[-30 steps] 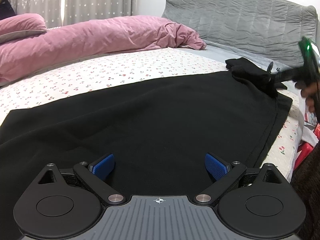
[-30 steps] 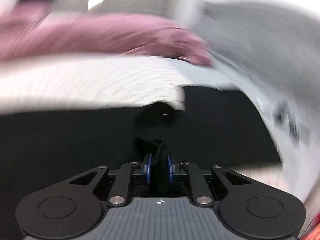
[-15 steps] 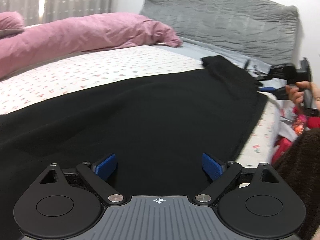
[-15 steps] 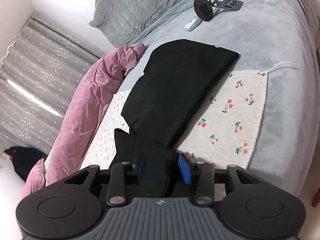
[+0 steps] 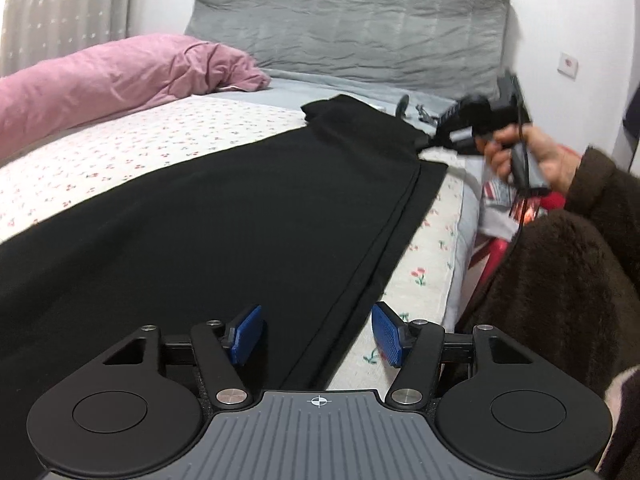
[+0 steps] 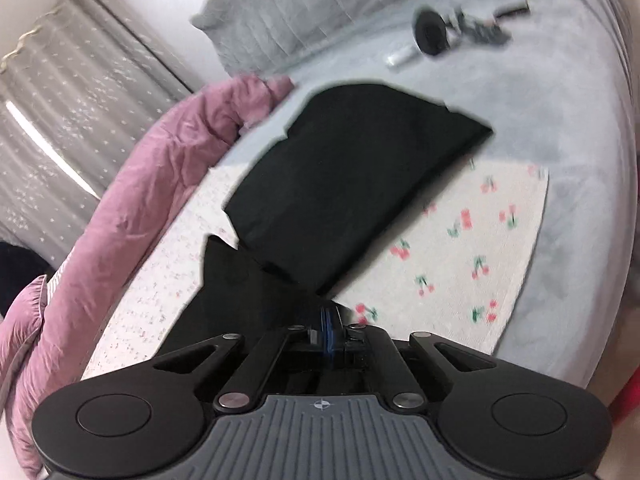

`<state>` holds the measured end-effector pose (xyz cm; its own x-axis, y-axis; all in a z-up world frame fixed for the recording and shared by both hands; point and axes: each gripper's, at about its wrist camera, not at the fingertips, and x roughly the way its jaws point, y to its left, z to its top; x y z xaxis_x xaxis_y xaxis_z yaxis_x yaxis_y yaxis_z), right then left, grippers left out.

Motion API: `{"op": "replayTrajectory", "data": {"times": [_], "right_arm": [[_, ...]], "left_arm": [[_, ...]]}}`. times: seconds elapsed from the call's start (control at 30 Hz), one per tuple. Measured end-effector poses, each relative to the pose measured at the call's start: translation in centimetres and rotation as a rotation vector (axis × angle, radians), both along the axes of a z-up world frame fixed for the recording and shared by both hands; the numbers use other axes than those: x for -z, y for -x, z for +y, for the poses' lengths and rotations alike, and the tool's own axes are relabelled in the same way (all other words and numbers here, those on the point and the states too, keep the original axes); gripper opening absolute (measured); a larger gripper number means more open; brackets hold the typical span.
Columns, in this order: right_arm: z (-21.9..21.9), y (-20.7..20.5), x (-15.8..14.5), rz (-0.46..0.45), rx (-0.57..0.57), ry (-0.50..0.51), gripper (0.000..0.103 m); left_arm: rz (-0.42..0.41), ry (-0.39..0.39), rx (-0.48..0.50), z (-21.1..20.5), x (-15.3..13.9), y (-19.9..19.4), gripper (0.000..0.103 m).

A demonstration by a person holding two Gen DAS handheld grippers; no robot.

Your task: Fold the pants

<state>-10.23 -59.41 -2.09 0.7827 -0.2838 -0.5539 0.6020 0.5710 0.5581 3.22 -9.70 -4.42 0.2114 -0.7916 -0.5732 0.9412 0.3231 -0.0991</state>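
With the black pants [image 5: 224, 216] flat on the bed [image 5: 132, 148], my right gripper [image 6: 327, 322] pinches their edge while my left gripper [image 5: 316, 334], just closing, straddles the hem unclamped; grip before lifting evenly.

A pink duvet [image 5: 120, 76] is lying bunched along the bed's far side, a grey padded headboard [image 5: 352, 24] is standing behind it, a cherry-print sheet [image 6: 472, 248] is covering the grey mattress cover [image 6: 560, 92], and dotted curtains [image 6: 80, 120] are hanging beyond
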Motion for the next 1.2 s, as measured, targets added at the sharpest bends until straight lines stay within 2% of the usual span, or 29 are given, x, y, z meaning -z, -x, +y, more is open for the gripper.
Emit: {"op": "replayTrajectory", "data": {"times": [0.07, 0.1, 0.17, 0.23, 0.27, 0.3, 0.37, 0.4, 0.5, 0.57, 0.63, 0.67, 0.77, 0.87, 1.03, 1.2], "right_arm": [[0.5, 0.5, -1.0, 0.008, -0.008, 0.051, 0.003], [0.7, 0.5, -1.3, 0.022, -0.013, 0.074, 0.003], [0.8, 0.6, -1.6, 0.054, -0.018, 0.085, 0.003], [0.6, 0.9, -1.5, 0.065, -0.020, 0.083, 0.006], [0.5, 0.8, -1.4, 0.067, -0.021, 0.077, 0.015], [0.3, 0.8, -1.1, 0.077, -0.012, 0.068, 0.019], [-0.2, 0.6, -0.5, 0.092, 0.007, 0.053, 0.042], [-0.3, 0.3, -0.2, 0.099, 0.005, 0.053, 0.043], [-0.9, -1.1, 1.0, 0.127, -0.030, 0.029, 0.042], [-0.9, -1.9, 1.6, 0.128, -0.048, 0.049, 0.036], [-0.7, -2.2, 1.7, 0.128, -0.035, 0.103, 0.012], [-0.6, -2.2, 1.6, 0.112, -0.031, 0.113, 0.009], [0.2, -1.4, 0.5, 0.079, -0.030, 0.166, 0.007], [1.4, -0.6, -1.1, 0.090, -0.046, 0.244, 0.006], [2.7, 0.2, -1.9, 0.180, -0.081, 0.291, 0.006], [2.7, 0.7, -1.1, 0.244, -0.082, 0.271, 0.006]], "left_arm": [[-0.032, -0.014, -0.016, 0.0, 0.1, 0.3, 0.039], [-0.026, -0.009, -0.025, 0.1, 0.1, 0.2, 0.036], [0.013, 0.009, -0.033, 0.4, -0.1, -0.2, 0.022], [0.029, 0.016, -0.037, 0.4, -0.2, -0.5, 0.019], [0.029, 0.014, -0.040, 0.4, -0.2, -0.5, 0.016], [0.031, 0.014, -0.045, 0.4, -0.1, -0.5, 0.016], [0.038, 0.015, -0.050, 0.3, -0.1, -0.6, 0.015], [0.039, 0.016, -0.050, 0.3, -0.1, -0.6, 0.015], [0.040, 0.018, -0.054, 0.4, 0.0, -0.6, 0.015], [0.042, 0.021, -0.060, 0.4, 0.1, -0.5, 0.015], [0.040, 0.028, -0.068, 0.4, 0.1, -0.5, 0.013], [0.036, 0.032, -0.074, 0.5, 0.1, -0.4, 0.012], [0.014, 0.046, -0.080, 0.7, -0.1, -0.1, 0.008], [-0.010, 0.058, -0.072, 1.1, -0.7, 0.1, 0.007], [-0.001, 0.058, -0.054, 1.8, -1.2, 0.0, 0.006], [0.010, 0.028, -0.036, 1.7, -1.3, 0.2, 0.003]]}}
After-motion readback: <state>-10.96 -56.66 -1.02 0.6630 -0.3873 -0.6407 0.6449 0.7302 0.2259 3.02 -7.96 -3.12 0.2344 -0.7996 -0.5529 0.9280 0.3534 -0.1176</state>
